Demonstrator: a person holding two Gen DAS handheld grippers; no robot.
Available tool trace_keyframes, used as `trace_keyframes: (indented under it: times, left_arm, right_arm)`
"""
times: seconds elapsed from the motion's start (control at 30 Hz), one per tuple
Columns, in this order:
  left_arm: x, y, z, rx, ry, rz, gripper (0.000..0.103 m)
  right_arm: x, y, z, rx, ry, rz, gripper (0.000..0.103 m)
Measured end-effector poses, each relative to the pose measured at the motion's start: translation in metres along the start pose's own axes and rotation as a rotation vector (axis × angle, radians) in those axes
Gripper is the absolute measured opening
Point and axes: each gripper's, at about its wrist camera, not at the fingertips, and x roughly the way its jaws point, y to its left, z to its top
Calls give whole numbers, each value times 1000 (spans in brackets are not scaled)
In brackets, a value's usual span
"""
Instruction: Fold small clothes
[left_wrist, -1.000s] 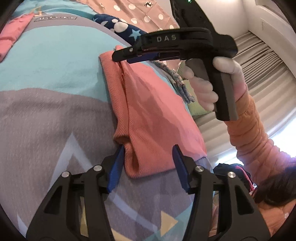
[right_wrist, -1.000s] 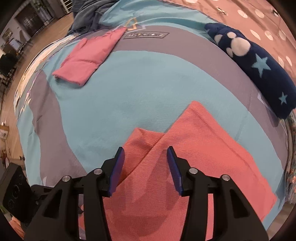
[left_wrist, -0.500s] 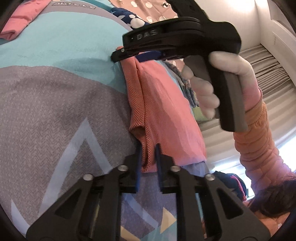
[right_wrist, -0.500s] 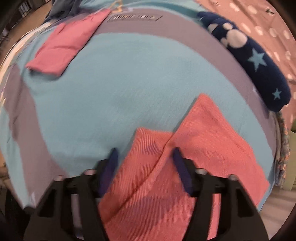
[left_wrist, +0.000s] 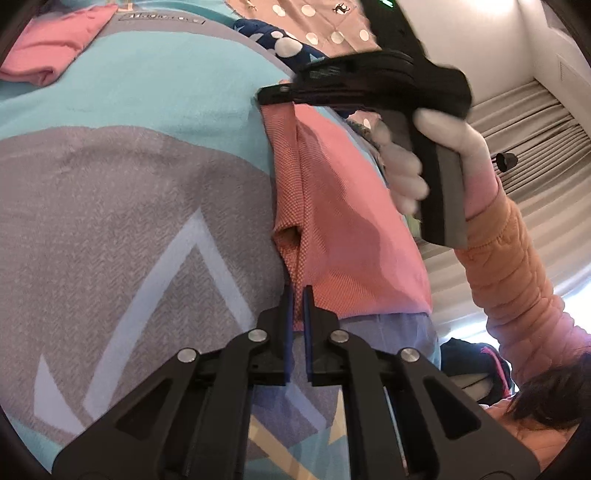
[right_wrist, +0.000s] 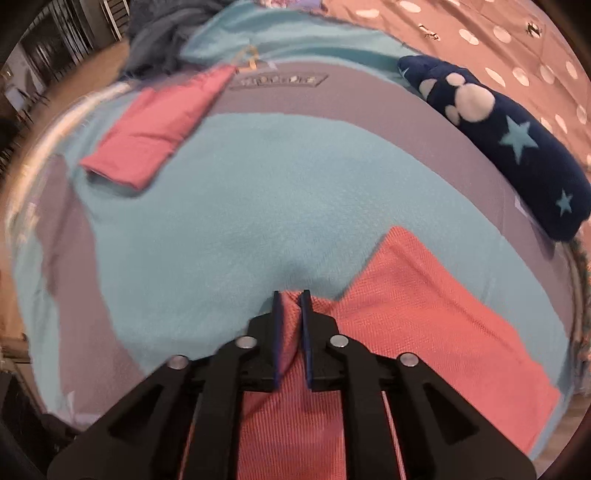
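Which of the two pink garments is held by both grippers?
The coral knit garment nearest the cameras, pinched by both; the folded pink garment lies untouched at the blanket's far corner.

Both wrist cameras look low and close along their fingers, sharing the coral garment (left_wrist: 343, 206) (right_wrist: 424, 317) (right view slightly blurred, seemingly facing across the bed).

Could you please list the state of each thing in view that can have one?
Left gripper: shut on the coral garment's near corner.
Right gripper: shut on its far corner.
Coral garment: partly folded, lying on the blanket.
Pink garment: folded, lying flat.
Navy star cloth: rolled up at the blanket's edge.
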Motion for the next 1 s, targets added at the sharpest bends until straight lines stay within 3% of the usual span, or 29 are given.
trace_keyframes:
  times: [0.17,0.23,0.27,0.33,0.53,0.7,0.93,1.0]
  left_arm:
    - [-20,5,-2,-1,-53,37,9]
    - [-29,5,0,15,-101,88,23]
    - [-36,7,4,21,-123,118,36]
    - [-39,4,9,38,-155,178,39]
    - [-33,5,33,55,-160,163,45]
    - [-21,5,46,58,-130,159,46]
    - [-7,4,64,63,-116,157,49]
    - [-2,0,73,86,-109,148,55]
  right_arm:
    - [-55,-16,-48,17,-159,23,21]
    - [-69,-12,-74,-25,-201,0,27]
    - [-78,-7,-94,-59,-225,-21,30]
    - [-86,2,-123,-104,-248,-43,34]
    - [-84,54,-205,-244,-261,-59,39]
    - [-74,82,-232,-347,-253,-134,48]
    - [-72,71,-225,-246,-249,-114,49]
    - [-71,73,-225,-236,-254,-121,50]
